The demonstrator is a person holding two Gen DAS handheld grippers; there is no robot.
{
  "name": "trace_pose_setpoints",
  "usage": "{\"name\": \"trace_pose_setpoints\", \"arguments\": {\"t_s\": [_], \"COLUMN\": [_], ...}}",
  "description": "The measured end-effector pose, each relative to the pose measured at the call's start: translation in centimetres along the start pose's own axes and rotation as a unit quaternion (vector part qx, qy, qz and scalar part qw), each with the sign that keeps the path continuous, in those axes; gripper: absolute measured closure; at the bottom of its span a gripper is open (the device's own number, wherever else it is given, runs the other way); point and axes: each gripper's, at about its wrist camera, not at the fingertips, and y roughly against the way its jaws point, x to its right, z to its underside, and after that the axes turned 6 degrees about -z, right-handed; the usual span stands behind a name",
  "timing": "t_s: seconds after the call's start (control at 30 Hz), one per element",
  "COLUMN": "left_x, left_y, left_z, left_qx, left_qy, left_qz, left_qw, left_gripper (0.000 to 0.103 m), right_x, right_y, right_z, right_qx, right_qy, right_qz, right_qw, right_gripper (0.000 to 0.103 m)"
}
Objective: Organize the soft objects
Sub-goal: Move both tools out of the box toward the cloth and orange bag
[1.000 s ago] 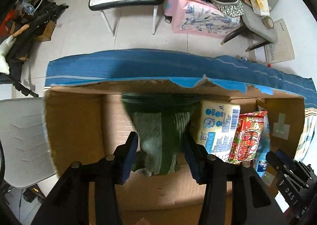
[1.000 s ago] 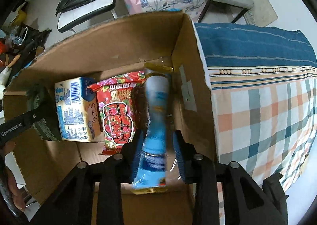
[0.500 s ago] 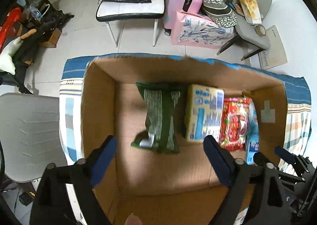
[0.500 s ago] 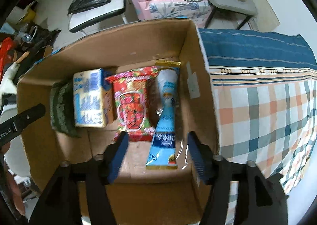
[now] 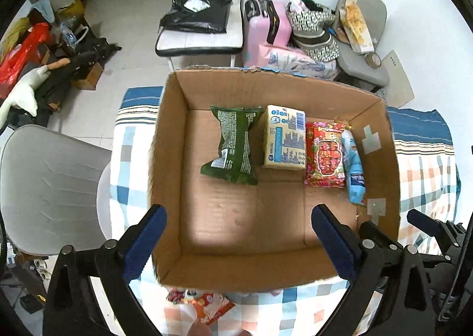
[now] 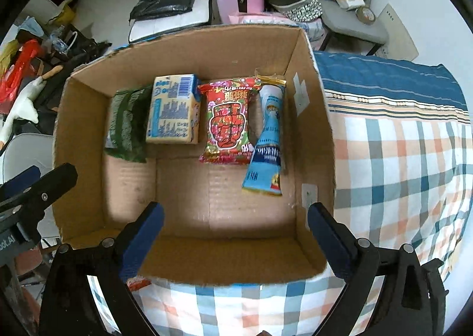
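Now your left gripper (image 5: 238,243) sits at the bottom of its frame with its blue pads spread wide and nothing between them, and your right gripper (image 6: 235,240) is likewise wide apart and empty at the bottom of its own view. Just behind the left pads, at the lower edge, a red and white packet (image 5: 204,305) lies on the checked cloth (image 5: 425,164), outside the box. Above that, filling the middle of both frames, the cardboard box (image 5: 168,141) stands open on the cloth. Along its far side, four items lie in a row: a green bag (image 5: 233,145) at the left, a yellow and blue pack (image 5: 285,138) next to it, a red snack bag (image 5: 325,155) touching that, and a light blue packet (image 5: 353,167) against the right wall. Farther up, a pink suitcase (image 5: 266,31) stands on the floor
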Motion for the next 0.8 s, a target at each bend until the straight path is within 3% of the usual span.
{"name": "trace_pose_setpoints", "arguments": {"t_s": [0.3,0.5,0.7,0.8], "left_x": [-0.6,-1.3,-3.3,-5.3], "left_y": [6.0,8.9,9.5,8.4], "left_z": [3.7,5.7,8.2,10.4], "left_qx": [0.073,0.100,0.103,0.087], "left_qy": [0.011,0.026,0.061,0.094], "left_qz": [-0.008,-0.004,-0.007,-0.019], "left_qw": [0.9973,0.9947,0.9928,0.9916], "left_gripper": [0.000,0.000,0.000,0.000], "right_x": [-1.4,-2.0,-2.1,-2.1], "right_y": [5.6,9.1,10.6,9.7], "right_z": [4.2,6.3,8.0,9.4], "right_qx": [0.068,0.102,0.110,0.089], "right_qy": [0.018,0.028,0.027,0.020], "right_qz": [0.014,0.014,-0.006,-0.051], "right_qw": [0.997,0.994,0.994,0.995], "right_gripper": [0.004,0.003,0.003,0.003]}}
